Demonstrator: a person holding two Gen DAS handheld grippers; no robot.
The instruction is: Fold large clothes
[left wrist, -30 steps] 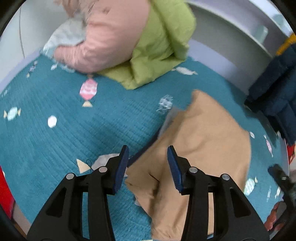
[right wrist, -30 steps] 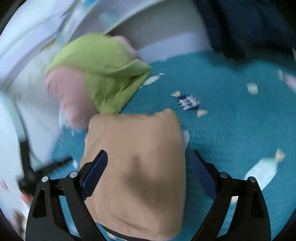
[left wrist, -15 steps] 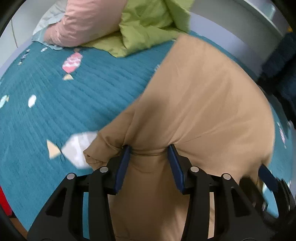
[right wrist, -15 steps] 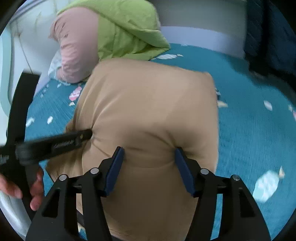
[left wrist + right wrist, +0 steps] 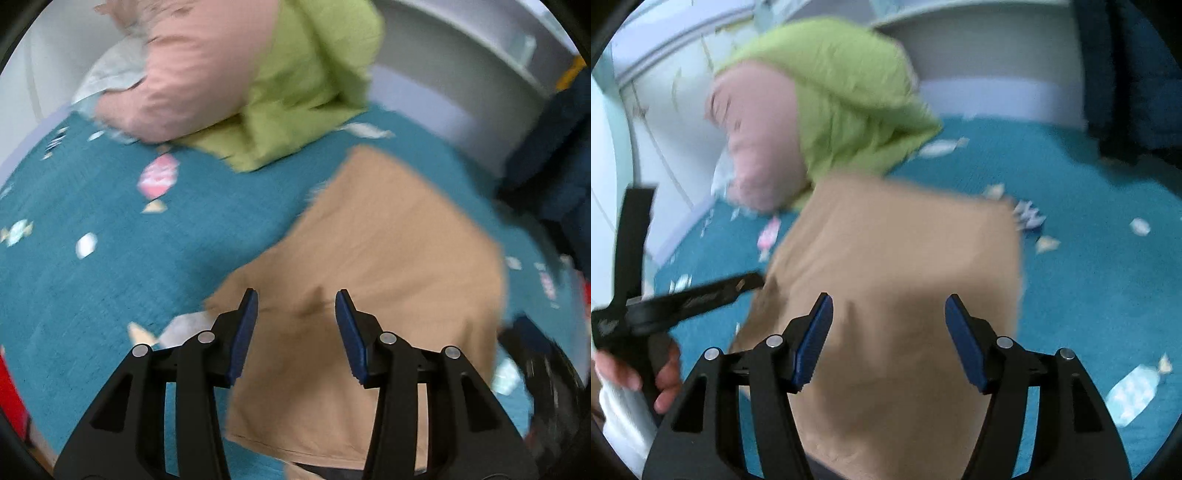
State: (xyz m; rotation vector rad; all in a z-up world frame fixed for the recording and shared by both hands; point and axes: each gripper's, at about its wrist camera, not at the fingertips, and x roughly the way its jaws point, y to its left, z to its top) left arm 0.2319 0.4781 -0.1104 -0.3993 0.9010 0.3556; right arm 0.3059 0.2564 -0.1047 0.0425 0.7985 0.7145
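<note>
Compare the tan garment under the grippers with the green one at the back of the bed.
The tan garment lies spread fairly flat on the teal bedspread; the green garment sits heaped and rumpled. The tan one lies alone in the middle, while the green one is bunched against a pink garment near the bed's far edge. Both are plain, single-coloured cloth resting on the bed.

Matt tan woven cloth garment [image 5: 388,258] beneath tool; ribbed teal textile bedspread [image 5: 110,266] left of tool, printed motifs; tool [image 5: 295,325]: matt black plastic, blue ridged pads [image 5: 242,332], bright metal pins.
</note>
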